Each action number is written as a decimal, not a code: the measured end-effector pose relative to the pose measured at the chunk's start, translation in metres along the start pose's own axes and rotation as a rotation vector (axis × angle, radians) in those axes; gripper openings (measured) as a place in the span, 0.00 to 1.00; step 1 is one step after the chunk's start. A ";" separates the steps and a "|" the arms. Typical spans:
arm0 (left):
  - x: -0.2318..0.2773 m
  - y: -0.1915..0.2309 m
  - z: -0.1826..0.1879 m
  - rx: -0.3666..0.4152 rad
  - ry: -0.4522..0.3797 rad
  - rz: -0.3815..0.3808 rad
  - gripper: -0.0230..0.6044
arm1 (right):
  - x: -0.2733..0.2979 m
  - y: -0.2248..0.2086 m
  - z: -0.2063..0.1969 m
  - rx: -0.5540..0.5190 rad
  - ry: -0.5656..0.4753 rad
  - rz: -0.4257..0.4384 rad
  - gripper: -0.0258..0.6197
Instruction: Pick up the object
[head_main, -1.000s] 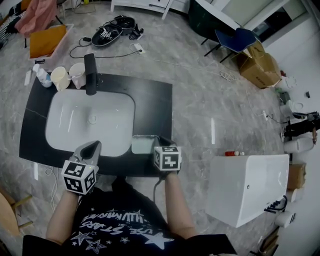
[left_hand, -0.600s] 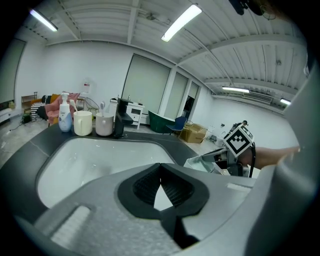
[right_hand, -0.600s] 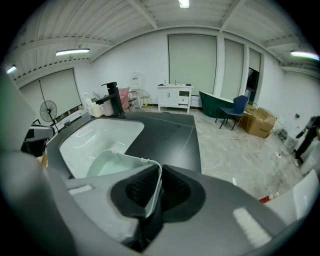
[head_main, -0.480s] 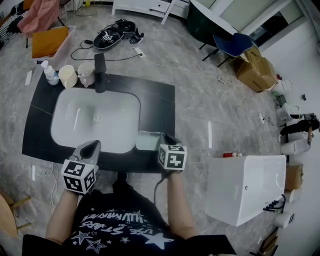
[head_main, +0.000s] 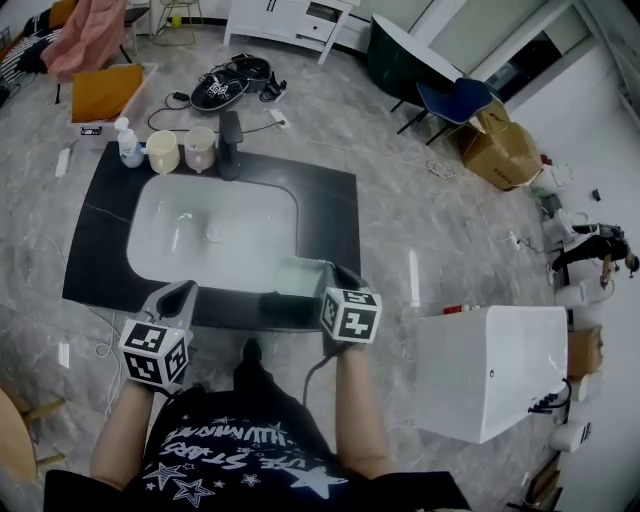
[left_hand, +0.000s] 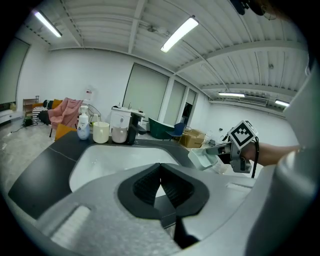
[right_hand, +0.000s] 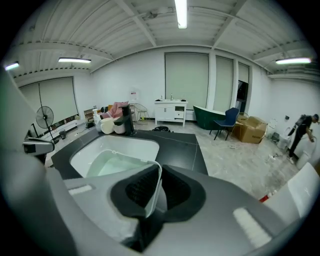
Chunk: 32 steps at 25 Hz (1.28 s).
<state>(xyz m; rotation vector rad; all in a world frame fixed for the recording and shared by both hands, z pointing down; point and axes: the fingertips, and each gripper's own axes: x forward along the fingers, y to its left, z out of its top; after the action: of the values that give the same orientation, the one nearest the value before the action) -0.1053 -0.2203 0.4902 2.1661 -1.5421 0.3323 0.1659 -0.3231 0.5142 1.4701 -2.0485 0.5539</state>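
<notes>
Right claw (right_hand: 156, 192) pinches the thin side wall of the pale green plastic tub (head_main: 300, 277) at the desk's (head_main: 330, 210) front edge, 5 o'clock of the sink (head_main: 250, 215), left claw (left_hand: 160, 186) closed empty; tub looks light, flexy, slick, so rim grip suits.

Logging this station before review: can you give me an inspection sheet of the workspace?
Surface: black countertop with a white sink basin.
Job's things: pale green container, held by one wall at the counter's front edge.
Clutter: two cups, a pump bottle and a black faucet at the back.
Grippers: right gripper shut on the container's wall; left gripper shut, empty.
Cables: black cable on the floor beyond the counter.
Surroundings: white cabinet, cardboard box, blue chair.
</notes>
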 end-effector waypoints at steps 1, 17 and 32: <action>-0.007 0.003 -0.001 0.002 -0.005 -0.001 0.05 | -0.005 0.006 0.000 0.002 -0.009 -0.002 0.08; -0.117 0.015 -0.029 0.036 -0.049 -0.045 0.05 | -0.112 0.076 -0.033 0.030 -0.109 -0.070 0.08; -0.164 -0.005 -0.069 0.080 -0.007 -0.146 0.05 | -0.179 0.108 -0.111 0.105 -0.087 -0.126 0.08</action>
<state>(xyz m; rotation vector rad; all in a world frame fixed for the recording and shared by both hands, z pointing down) -0.1520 -0.0494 0.4761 2.3283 -1.3860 0.3434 0.1295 -0.0915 0.4816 1.6989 -2.0019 0.5624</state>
